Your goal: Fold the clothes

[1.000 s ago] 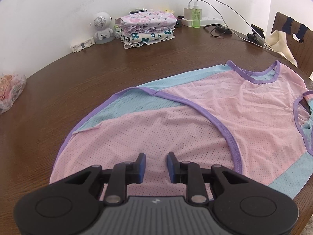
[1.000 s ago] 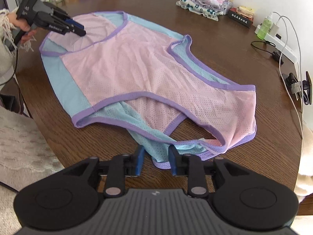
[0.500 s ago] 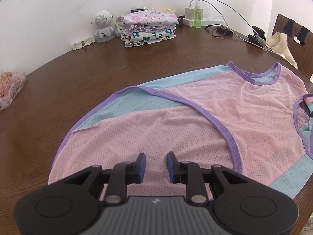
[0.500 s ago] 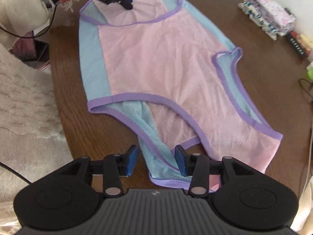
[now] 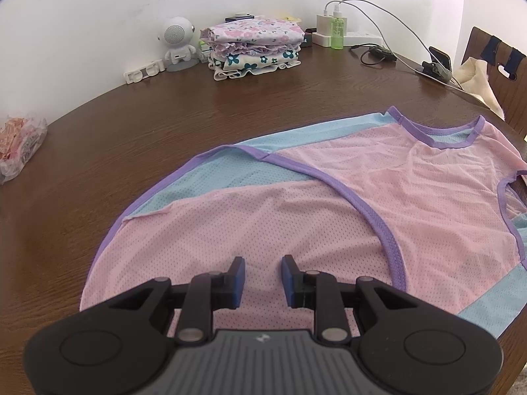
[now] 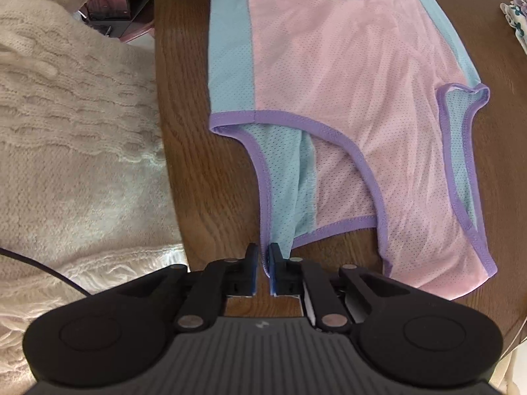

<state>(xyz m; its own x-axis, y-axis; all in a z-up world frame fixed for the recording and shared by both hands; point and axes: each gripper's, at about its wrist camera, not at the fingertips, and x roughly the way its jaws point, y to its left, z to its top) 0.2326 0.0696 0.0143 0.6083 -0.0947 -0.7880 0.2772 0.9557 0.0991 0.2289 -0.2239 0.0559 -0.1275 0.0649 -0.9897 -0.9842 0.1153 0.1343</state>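
A pink and light-blue mesh tank top with purple trim [image 5: 329,204] lies spread on the brown wooden table [image 5: 131,125]. My left gripper [image 5: 262,275] is open and hovers just over the pink fabric near the hem end. In the right wrist view the same top [image 6: 346,75] stretches away from me. My right gripper [image 6: 262,265] is shut on the purple-trimmed edge of the light-blue shoulder strap [image 6: 283,197] at the near table edge.
A stack of folded floral clothes [image 5: 253,46], a white robot-shaped speaker [image 5: 178,42], chargers, cables and a green bottle [image 5: 336,29] stand at the back. A plastic bag [image 5: 19,144] lies at far left. A chair [image 5: 497,69] stands right. A cream knit sweater [image 6: 72,131] fills the left.
My right gripper moved to the strap end and closed on it. The left gripper stayed open over the hem end and barely moved.
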